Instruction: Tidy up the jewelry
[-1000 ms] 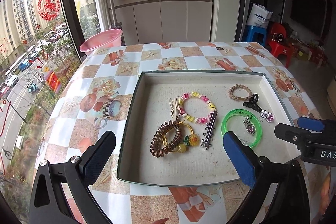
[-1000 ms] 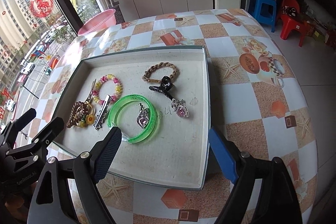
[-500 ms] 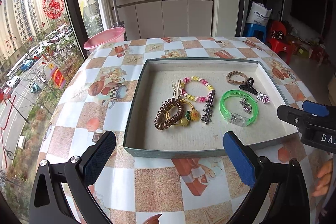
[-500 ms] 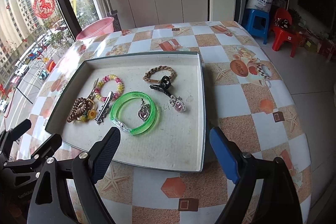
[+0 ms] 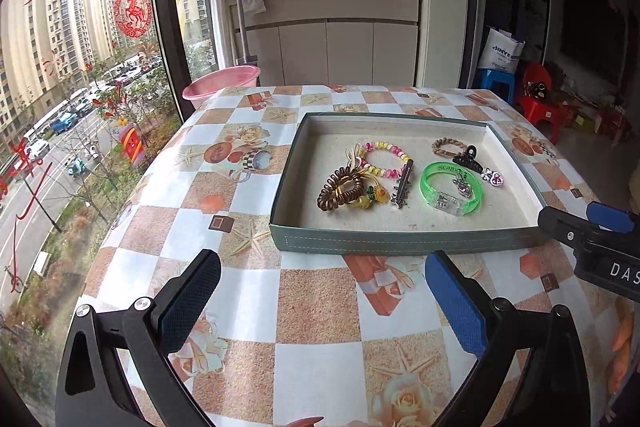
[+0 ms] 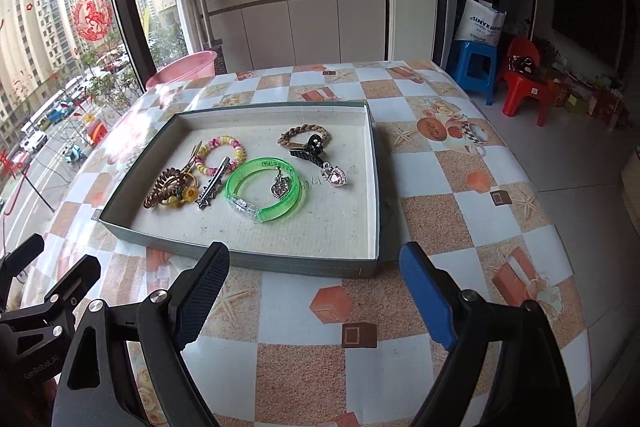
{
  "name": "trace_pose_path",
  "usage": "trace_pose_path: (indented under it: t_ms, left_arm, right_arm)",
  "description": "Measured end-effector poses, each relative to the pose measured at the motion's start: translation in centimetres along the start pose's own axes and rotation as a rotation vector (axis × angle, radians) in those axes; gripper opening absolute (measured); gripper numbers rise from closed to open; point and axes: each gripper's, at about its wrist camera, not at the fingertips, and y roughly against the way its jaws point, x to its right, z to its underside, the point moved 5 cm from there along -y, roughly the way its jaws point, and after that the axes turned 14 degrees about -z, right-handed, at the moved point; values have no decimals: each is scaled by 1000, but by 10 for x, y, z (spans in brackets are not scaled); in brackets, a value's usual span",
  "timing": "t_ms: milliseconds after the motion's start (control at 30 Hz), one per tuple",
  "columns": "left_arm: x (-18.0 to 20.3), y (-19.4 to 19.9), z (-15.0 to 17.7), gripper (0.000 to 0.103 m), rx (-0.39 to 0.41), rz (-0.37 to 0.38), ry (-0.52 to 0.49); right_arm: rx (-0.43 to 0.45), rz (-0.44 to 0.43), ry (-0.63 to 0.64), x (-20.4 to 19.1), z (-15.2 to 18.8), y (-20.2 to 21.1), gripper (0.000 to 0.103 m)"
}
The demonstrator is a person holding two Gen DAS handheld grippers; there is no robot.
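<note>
A shallow grey-green tray [image 5: 400,241] [image 6: 280,263] sits on the checked table and holds the jewelry: a green bangle [image 5: 450,189] [image 6: 264,189], a bead bracelet [image 5: 384,157] [image 6: 220,155], a brown coil hair tie [image 5: 336,187] [image 6: 166,187], a braided bracelet [image 5: 446,145] [image 6: 304,135], a black claw clip [image 5: 468,157] [image 6: 308,151], a heart charm [image 6: 335,177] and a silver clip [image 5: 402,187] [image 6: 212,187]. My left gripper [image 5: 320,291] is open above the tablecloth in front of the tray. My right gripper [image 6: 316,285] is open too, near the tray's front right corner. Neither holds anything.
A pink basin [image 5: 222,83] [image 6: 182,69] stands beyond the table's far left edge by the window. White cabinets [image 5: 332,51] lie behind. A blue stool [image 6: 476,67] and red chair [image 6: 524,79] stand on the floor at the right.
Both grippers have drawn back from over the tray toward the table's near edge. The tray now lies farther ahead in both views, and the jewelry has not moved.
</note>
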Motion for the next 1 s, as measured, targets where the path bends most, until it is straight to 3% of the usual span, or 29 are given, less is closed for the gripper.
trace_pose_path:
  t_ms: [600,1000]
  left_arm:
    - [-14,35,38,103,42,-24,-2]
    - [-10,51,40,103,69,-12,-17]
  right_arm:
    - [59,41,52,-25,47,39,89]
    - [109,84,35,-25,58,57,89]
